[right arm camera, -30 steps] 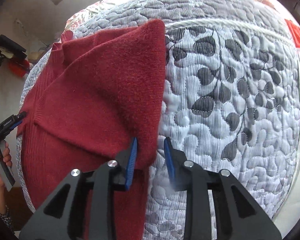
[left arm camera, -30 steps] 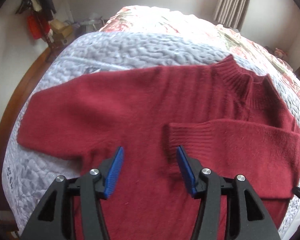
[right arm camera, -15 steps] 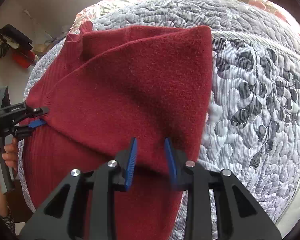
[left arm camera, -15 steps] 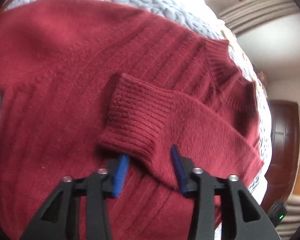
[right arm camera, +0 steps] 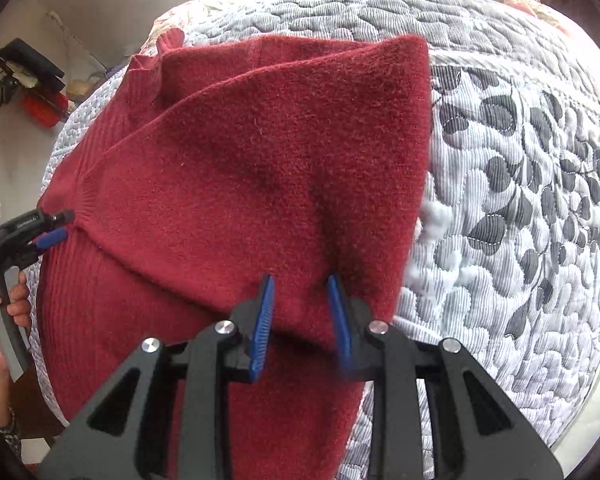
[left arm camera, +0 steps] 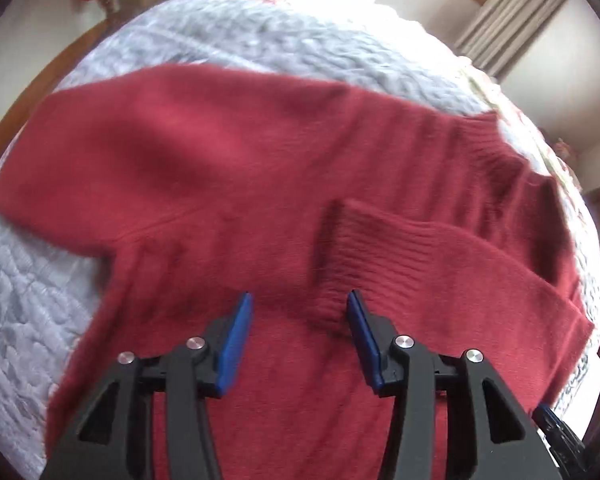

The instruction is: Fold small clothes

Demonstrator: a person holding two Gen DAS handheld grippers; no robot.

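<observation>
One sleeve of the red sweater already lies folded across its body on the quilted bed. Both the left gripper and right gripper hang over the knit, fingers apart, gripping nothing. Next, I'd say, comes the outstretched sleeve: pinch its cuff and carry it inward.
</observation>
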